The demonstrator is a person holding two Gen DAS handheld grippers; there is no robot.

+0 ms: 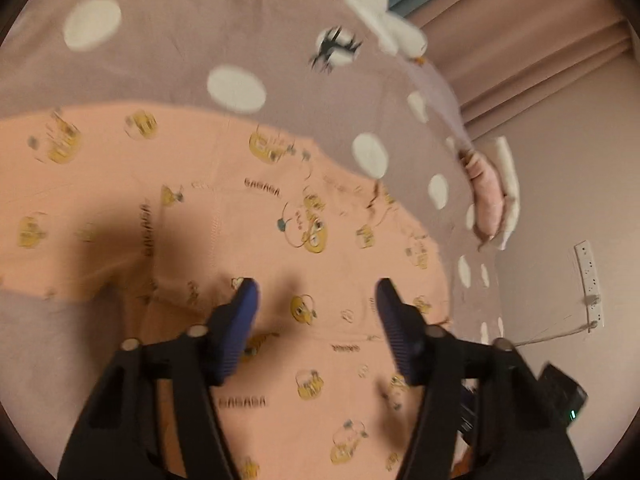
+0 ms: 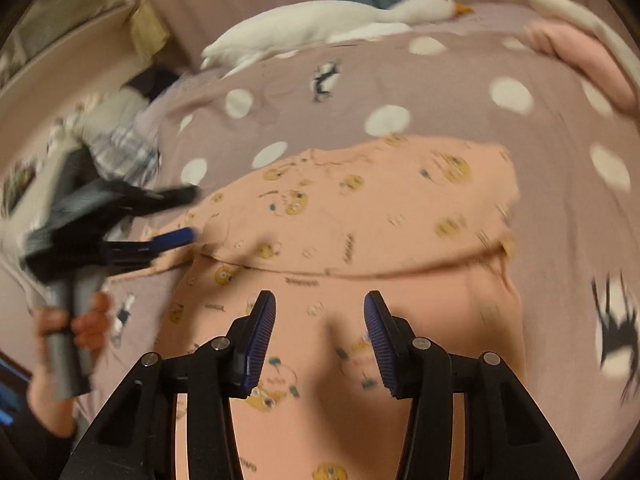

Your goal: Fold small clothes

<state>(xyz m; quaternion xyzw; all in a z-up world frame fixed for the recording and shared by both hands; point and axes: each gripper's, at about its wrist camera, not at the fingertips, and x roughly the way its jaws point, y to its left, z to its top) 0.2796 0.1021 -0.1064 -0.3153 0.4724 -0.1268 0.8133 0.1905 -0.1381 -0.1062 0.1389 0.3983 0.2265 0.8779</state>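
Note:
A small peach garment (image 1: 248, 216) printed with yellow cartoon birds lies on a mauve dotted bedspread (image 1: 168, 40). It also shows in the right wrist view (image 2: 360, 208), with one layer folded over another along a crease. My left gripper (image 1: 316, 292) is open and empty, hovering just above the garment. It also shows from the side in the right wrist view (image 2: 192, 212), jaws apart at the garment's left edge. My right gripper (image 2: 320, 304) is open and empty above the garment's near part.
A white plush goose (image 2: 320, 24) lies at the far side of the bed. A pink and white folded pile (image 2: 580, 52) sits at the far right. Plaid clothes (image 2: 120, 148) lie at the left. A wall power strip (image 1: 588, 280) and pink curtains (image 1: 520, 52) are beyond the bed.

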